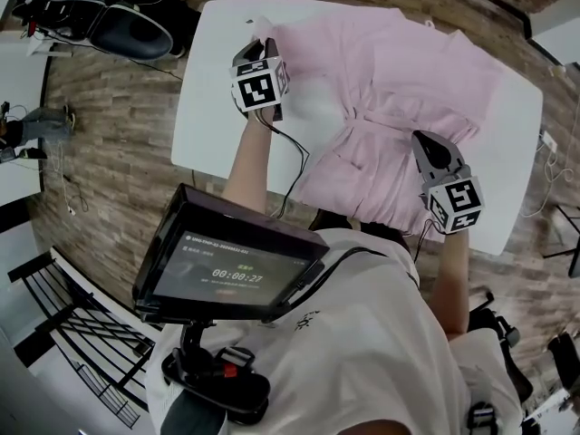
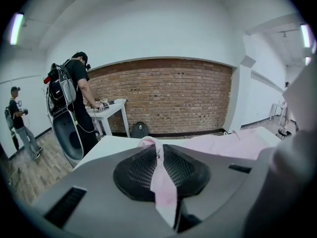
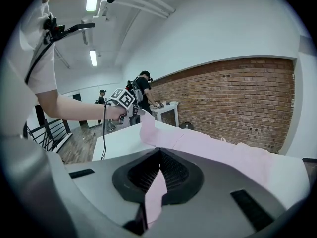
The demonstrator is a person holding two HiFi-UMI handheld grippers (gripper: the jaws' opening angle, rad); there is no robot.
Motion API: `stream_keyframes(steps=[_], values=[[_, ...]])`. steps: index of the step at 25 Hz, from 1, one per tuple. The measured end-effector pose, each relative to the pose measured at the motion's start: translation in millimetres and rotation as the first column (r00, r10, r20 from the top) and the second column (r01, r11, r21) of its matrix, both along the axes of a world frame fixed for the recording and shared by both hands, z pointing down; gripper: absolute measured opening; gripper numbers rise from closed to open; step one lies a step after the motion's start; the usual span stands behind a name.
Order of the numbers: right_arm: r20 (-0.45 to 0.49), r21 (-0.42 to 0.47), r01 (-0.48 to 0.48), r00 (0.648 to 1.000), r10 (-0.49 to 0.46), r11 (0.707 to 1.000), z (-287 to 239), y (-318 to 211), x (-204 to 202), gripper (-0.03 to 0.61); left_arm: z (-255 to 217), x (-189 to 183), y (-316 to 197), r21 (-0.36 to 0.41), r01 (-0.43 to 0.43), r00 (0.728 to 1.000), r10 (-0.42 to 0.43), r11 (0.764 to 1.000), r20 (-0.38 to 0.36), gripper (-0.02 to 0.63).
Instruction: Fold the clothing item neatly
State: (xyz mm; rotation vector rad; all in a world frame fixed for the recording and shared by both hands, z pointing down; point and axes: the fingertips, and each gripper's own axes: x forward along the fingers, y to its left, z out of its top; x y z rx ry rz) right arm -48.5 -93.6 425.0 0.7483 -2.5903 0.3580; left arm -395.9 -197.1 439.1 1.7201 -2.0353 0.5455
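A pale pink garment (image 1: 399,89) lies rumpled across the white table (image 1: 217,107). My left gripper (image 1: 264,47) is lifted over the table's left part, shut on a corner of the pink cloth (image 2: 161,177), which runs as a strip between its black pads. My right gripper (image 1: 428,146) sits at the garment's near right edge, shut on another fold of the pink fabric (image 3: 154,190). In the right gripper view the left gripper (image 3: 137,111) holds its corner of cloth raised, and the garment (image 3: 218,152) stretches from there across the tabletop.
A tablet on a mount (image 1: 231,265) hangs at my chest below the table's near edge. Black gear (image 1: 100,16) lies on the wooden floor at far left. Two other people (image 2: 74,103) stand by a small white table (image 2: 106,110) before a brick wall.
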Motion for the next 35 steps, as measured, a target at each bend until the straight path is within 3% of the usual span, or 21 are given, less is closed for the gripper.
stream_keyframes(steps=[20,35], values=[[0.011,0.015,-0.129,0.992,0.129,0.992,2,8,92,0.005,-5,123,-34,0.024,-0.154,0.988,0.154,0.988,0.004,0.044],[-0.014,0.01,-0.227,0.974,0.228,0.974,-3,16,147,0.005,0,234,-55,0.006,-0.332,0.943,0.332,0.943,0.006,0.043]])
